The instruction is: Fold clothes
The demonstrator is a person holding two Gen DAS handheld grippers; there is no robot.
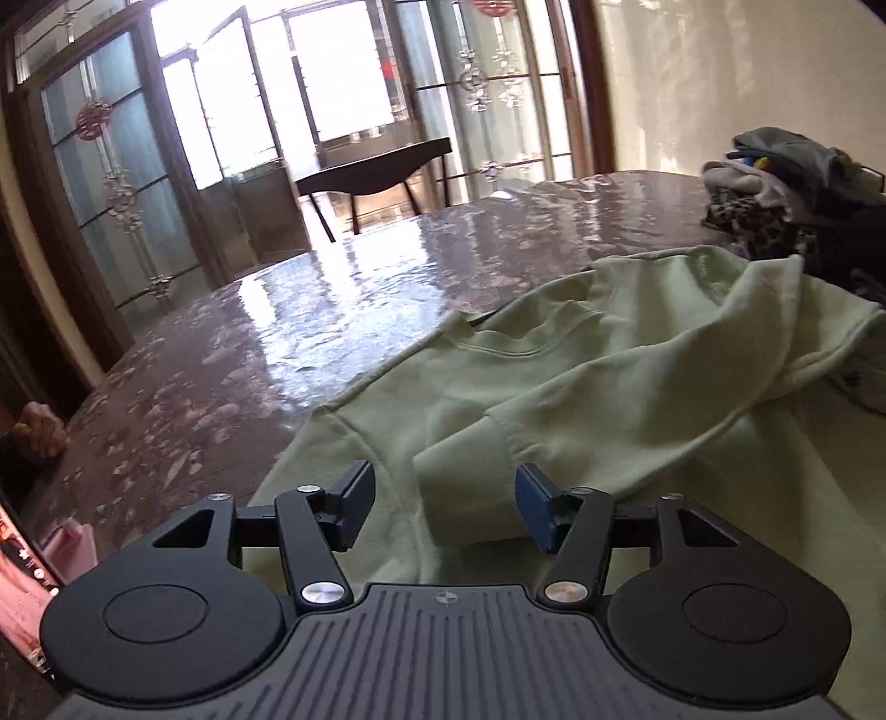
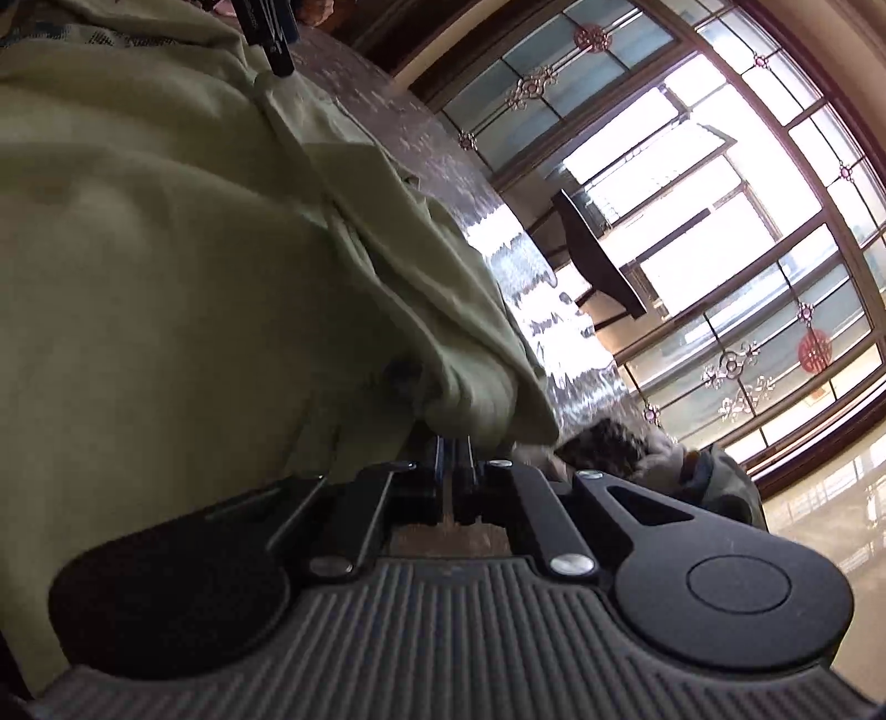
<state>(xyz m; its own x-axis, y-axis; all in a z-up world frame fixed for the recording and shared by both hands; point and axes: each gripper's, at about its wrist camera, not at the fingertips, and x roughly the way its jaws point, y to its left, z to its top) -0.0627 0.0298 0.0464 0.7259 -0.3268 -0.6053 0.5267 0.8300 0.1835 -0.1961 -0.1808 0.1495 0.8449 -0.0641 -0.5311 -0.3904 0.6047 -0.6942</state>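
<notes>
A pale green sweatshirt [image 1: 609, 376] lies spread on a glossy reddish marble table [image 1: 332, 310]. In the left wrist view my left gripper [image 1: 443, 507] is open around one sleeve cuff [image 1: 470, 493]. The cuff lies close to the right-hand pad and stands clear of the other one. In the right wrist view my right gripper [image 2: 454, 451] is shut, with its tips buried in a bunched fold of the sweatshirt [image 2: 166, 249]. That side of the garment rises off the table. A dark finger of the left gripper [image 2: 277, 52] shows at the top of that view.
A heap of other clothes [image 1: 775, 188], leopard print and grey, sits at the table's far right and also shows as the clothes heap [image 2: 609, 443]. A person's hand [image 1: 39, 426] rests at the left table edge. A dark chair [image 1: 376, 171] stands before glass doors beyond the table.
</notes>
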